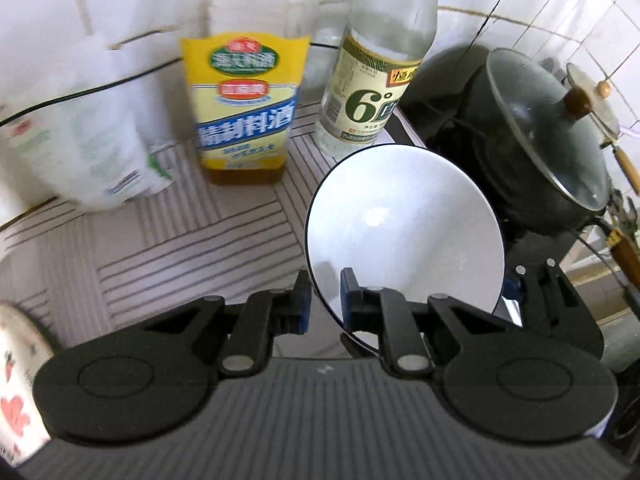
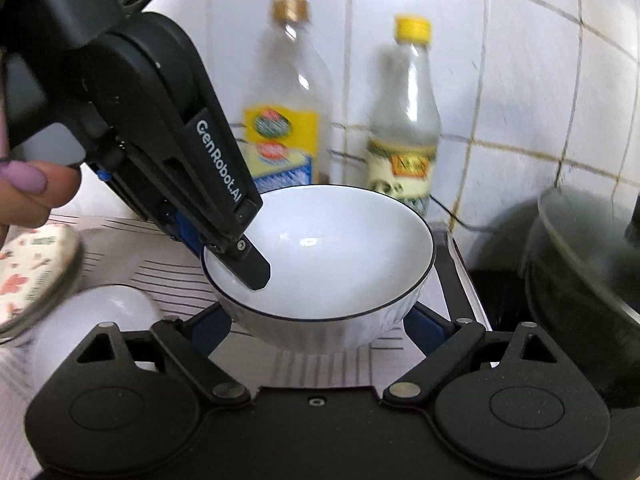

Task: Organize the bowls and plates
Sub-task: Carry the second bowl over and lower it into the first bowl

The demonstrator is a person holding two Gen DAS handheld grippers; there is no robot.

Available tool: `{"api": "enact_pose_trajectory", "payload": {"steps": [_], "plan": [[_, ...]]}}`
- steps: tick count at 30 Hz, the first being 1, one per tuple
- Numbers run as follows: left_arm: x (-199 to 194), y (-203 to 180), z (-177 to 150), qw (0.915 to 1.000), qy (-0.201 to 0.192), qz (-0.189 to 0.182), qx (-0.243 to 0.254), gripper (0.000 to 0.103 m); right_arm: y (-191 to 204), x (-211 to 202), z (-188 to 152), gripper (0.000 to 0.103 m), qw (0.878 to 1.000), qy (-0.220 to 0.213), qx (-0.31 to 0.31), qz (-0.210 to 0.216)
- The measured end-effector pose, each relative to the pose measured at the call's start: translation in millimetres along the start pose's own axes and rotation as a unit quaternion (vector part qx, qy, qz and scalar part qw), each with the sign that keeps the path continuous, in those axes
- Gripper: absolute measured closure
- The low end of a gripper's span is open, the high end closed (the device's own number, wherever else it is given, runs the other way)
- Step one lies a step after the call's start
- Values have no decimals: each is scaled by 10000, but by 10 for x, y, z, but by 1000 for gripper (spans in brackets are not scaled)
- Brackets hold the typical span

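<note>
Left gripper (image 1: 325, 300) pinches bowl (image 1: 404, 224) rim, one finger inside, lifting it clear of bench (image 1: 180, 240). Right gripper (image 2: 318, 326) spread wide, straddling bowl underside, likely ready to support.

The bowl (image 2: 332, 264) looks glossy white ceramic, the bottles (image 1: 380, 64) clear, the pot lid (image 1: 556, 136) glass with a wooden knob.

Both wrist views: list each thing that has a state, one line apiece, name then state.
white bowl: upright, empty, rim pinched by the left gripper.
left gripper: shut on the bowl's rim, one finger inside.
right gripper: open, fingers on either side of the bowl's base.
cooking wine bottle: upright, capped, little liquid left.
vinegar bottle: upright, capped, nearly empty.
black pot: covered by a glass lid.
</note>
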State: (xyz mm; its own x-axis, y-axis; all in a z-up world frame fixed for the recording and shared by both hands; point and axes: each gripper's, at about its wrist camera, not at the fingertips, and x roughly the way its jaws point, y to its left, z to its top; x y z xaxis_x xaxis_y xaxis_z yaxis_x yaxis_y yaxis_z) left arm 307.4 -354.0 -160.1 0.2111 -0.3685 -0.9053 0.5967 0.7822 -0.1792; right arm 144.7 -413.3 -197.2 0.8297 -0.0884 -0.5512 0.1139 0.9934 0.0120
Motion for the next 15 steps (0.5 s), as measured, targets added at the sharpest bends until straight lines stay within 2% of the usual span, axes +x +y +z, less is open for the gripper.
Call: {"api": "enact_pose_trajectory", "payload": {"steps": [8,15], "plan": [[-572,148,-279,9998,-121,148,-107,89,236,-467,210,7,9962,-68,-473,724],[-882,351,-580,9986,-116,389,-324,89,474,-640,300,7,9887,7,-781,1279]]}}
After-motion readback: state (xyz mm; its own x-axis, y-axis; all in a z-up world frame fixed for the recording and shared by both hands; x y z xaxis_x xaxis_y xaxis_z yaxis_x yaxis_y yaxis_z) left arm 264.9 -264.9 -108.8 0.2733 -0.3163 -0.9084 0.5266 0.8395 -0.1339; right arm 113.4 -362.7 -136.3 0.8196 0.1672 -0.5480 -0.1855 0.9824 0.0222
